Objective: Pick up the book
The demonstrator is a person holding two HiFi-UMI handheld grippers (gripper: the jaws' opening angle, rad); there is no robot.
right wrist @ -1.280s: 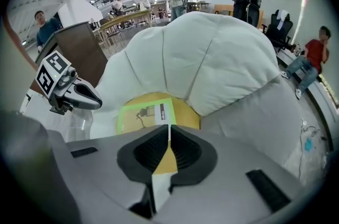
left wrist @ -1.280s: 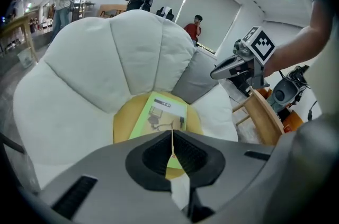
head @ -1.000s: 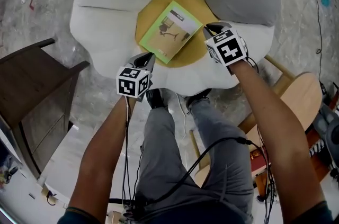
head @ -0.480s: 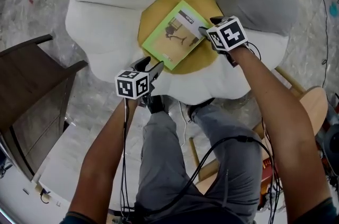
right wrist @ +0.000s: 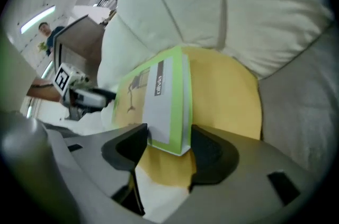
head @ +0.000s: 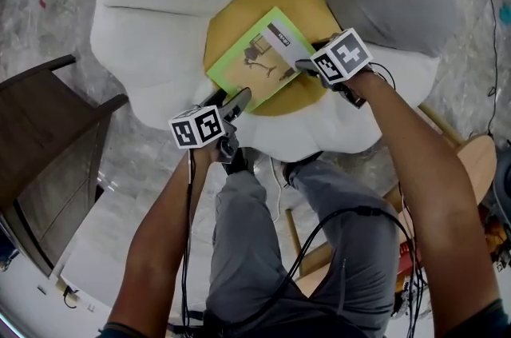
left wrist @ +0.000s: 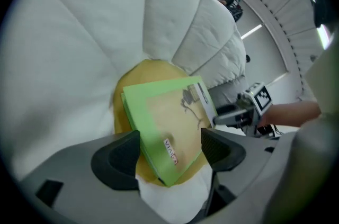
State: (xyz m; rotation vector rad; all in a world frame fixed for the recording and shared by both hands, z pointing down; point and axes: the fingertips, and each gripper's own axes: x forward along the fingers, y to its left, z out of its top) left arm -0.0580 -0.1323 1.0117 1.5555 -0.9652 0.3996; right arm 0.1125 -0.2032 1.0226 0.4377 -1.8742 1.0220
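A green book (head: pixel 255 61) lies flat on the yellow centre (head: pixel 307 93) of a white flower-shaped cushion. My left gripper (head: pixel 231 98) is at the book's near corner, and its jaws have just been opening. In the left gripper view the book (left wrist: pixel 169 117) has that corner between the open jaws of the left gripper (left wrist: pixel 170 151), with a gap on each side. My right gripper (head: pixel 307 65) is at the book's right corner; its jaws too have just been opening. In the right gripper view the book (right wrist: pixel 159 96) has its white-striped corner between the open jaws of the right gripper (right wrist: pixel 168 148).
White padded petals (head: pixel 152 41) ring the yellow centre, with one grey petal (head: pixel 387 5) at the right. A dark wooden piece of furniture (head: pixel 40 137) stands at the left and a light wooden stool (head: pixel 471 161) at the right. The person's legs (head: pixel 263 232) and cables are below.
Both grippers have sunk toward the cushion and gone from shut to open. The left one has rolled and now reaches the book's near corner; the right one straddles the right corner.
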